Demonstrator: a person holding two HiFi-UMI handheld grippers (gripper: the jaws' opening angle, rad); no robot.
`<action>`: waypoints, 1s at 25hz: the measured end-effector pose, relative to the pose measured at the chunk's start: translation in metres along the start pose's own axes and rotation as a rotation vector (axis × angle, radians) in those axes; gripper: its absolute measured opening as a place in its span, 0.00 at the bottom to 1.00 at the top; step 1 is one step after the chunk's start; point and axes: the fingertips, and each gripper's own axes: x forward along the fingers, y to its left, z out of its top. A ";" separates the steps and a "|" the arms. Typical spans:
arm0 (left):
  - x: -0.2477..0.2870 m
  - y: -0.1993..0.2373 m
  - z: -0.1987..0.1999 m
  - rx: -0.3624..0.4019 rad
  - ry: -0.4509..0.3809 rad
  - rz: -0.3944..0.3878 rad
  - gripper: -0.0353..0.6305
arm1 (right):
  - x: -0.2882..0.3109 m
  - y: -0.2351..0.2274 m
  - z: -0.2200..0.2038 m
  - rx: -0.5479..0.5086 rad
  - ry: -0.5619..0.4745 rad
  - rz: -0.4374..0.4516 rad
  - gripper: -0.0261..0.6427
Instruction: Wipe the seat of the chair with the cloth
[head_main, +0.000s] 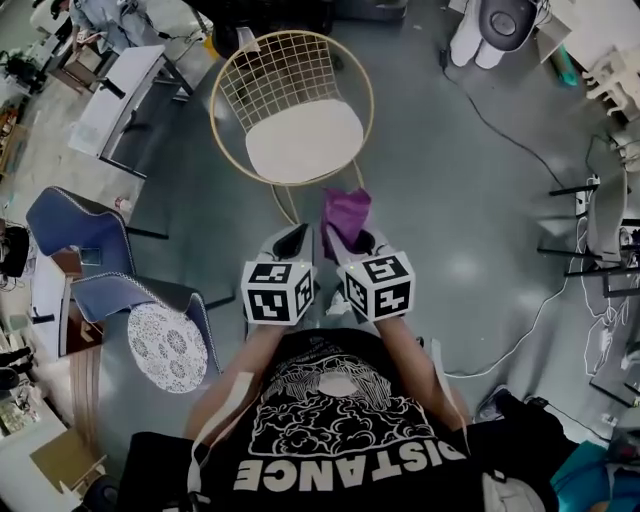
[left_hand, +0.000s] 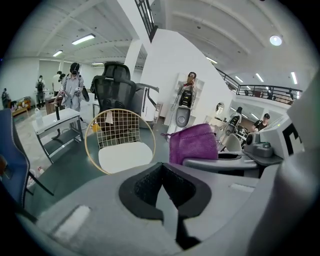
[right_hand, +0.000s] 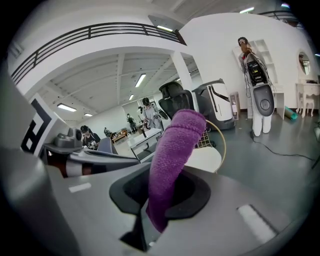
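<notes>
Head view is showing the chair (head_main: 291, 105), a gold wire-frame shell with a white seat (head_main: 305, 140), standing on the grey floor (head_main: 450, 200) straight ahead of the person. Both claws are being held side by side, low and close to the person's body, on the near side of the chair's front rim. The left claw (head_main: 293, 240) is pointing toward the chair. The right claw (head_main: 352, 240) is sitting just beside it.

Left gripper view is showing the left claw's jaws brought fully together. The dark pads (left_hand: 145, 185) are meeting along one line, and nothing is being gripped between them.

Right gripper view is showing the right claw's jaws clamped on the purple cloth (right_hand: 172, 160). The cloth is standing up out of the pads as a folded strip, with its upper end curling over. Part of the white seat and the gold rim is appearing behind it.

In the head view the cloth is projecting forward from the right claw, and its far edge is reaching close to the chair's front rim. The cloth is not resting on the seat, and the seat surface is lying fully exposed.

Two blue chairs (head_main: 75, 225) are standing on the floor to the person's left. The nearer one is carrying a round patterned cushion (head_main: 168, 347).
</notes>
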 end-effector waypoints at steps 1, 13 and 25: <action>0.001 0.004 0.000 -0.002 0.001 0.006 0.04 | 0.004 0.001 -0.001 0.001 0.002 0.005 0.13; 0.049 0.037 0.028 -0.038 0.023 -0.010 0.04 | 0.058 -0.017 0.019 -0.001 0.055 0.010 0.13; 0.125 0.170 0.087 -0.108 0.044 -0.059 0.04 | 0.203 -0.026 0.070 -0.046 0.158 -0.040 0.13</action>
